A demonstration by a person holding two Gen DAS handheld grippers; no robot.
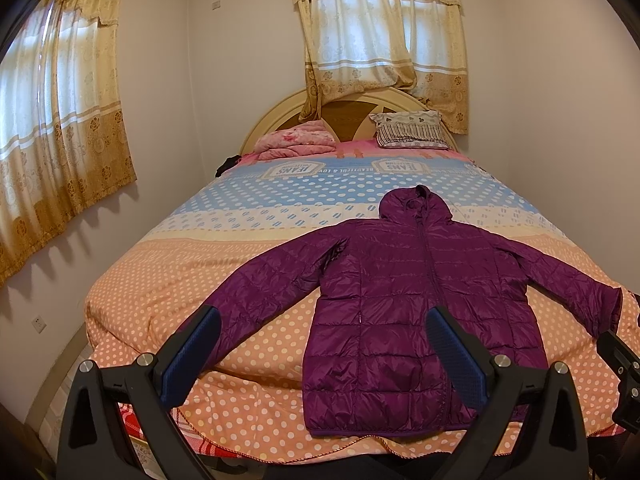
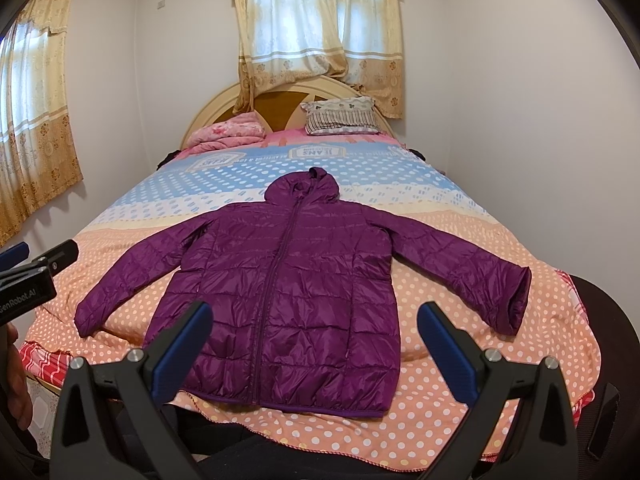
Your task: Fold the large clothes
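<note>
— Jaws first?
— Both spread wide, gripping nothing. Left gripper (image 1: 324, 344) held above the near edge of the bed, blue pads (image 1: 460, 360) framing the lower left part of the jacket. Right gripper (image 2: 314, 340) likewise parted, poised over the hem side, clear of the fabric.

— Any writing legible?
— "GenRobot.AI" in white on the black body of the left gripper, seen at the left edge of the right wrist view. On the bedspread (image 2: 460, 380), upside down from here: "JEANS" badges in the blue band, plus a strip reading roughly "BEAUTIFUL & LOV". Smaller print inside the badges too fine to read.

— And the garment?
— Purple quilted jacket (image 2: 288, 280), hooded, zipped shut, lying flat and front up on the near half of the bed. Long axis running from foot toward headboard: hem at the near edge, hood (image 2: 302, 190) pointing away toward the pillows. Sleeves angled outward and down to either side, right-hand cuff (image 2: 518, 300) close to the bed's side edge.

— Surface and room?
— Spread banded: orange with white dots nearest, then cream, blue dotted, pink at the far end. Striped pillow (image 2: 340, 122) and a folded pink blanket (image 2: 228, 134) against a curved wooden headboard (image 2: 276, 108). Plain white walls, gold patterned curtains (image 2: 316, 20) over a rear window and another at left. Part of a hand (image 2: 16, 384) at the left edge.
</note>
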